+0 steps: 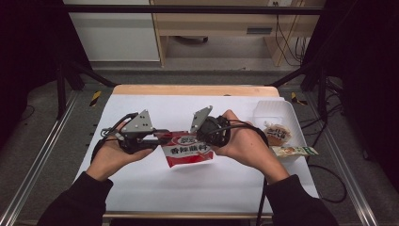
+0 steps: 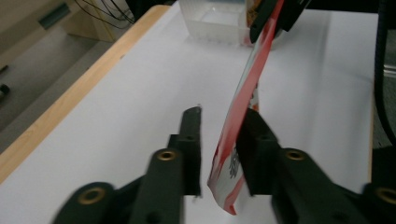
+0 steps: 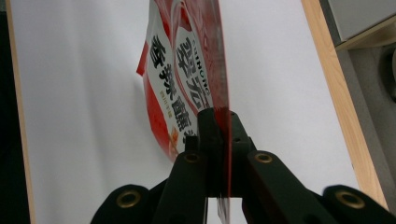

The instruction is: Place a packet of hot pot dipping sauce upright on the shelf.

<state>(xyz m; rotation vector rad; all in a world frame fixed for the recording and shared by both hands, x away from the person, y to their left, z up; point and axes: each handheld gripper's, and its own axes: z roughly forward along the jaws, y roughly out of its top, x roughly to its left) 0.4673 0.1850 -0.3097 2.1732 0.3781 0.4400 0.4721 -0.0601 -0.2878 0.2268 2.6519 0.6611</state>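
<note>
While pinched: red packet (image 3: pixel 187 79), right gripper (image 3: pixel 219 126).

the red packet (image 3: pixel 187 79) runs off the right gripper view's top edge; small print on it is unreadable.

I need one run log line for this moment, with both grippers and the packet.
right gripper: shut on red packet | left gripper: open, packet edge between jaws | packet: above white table
</note>
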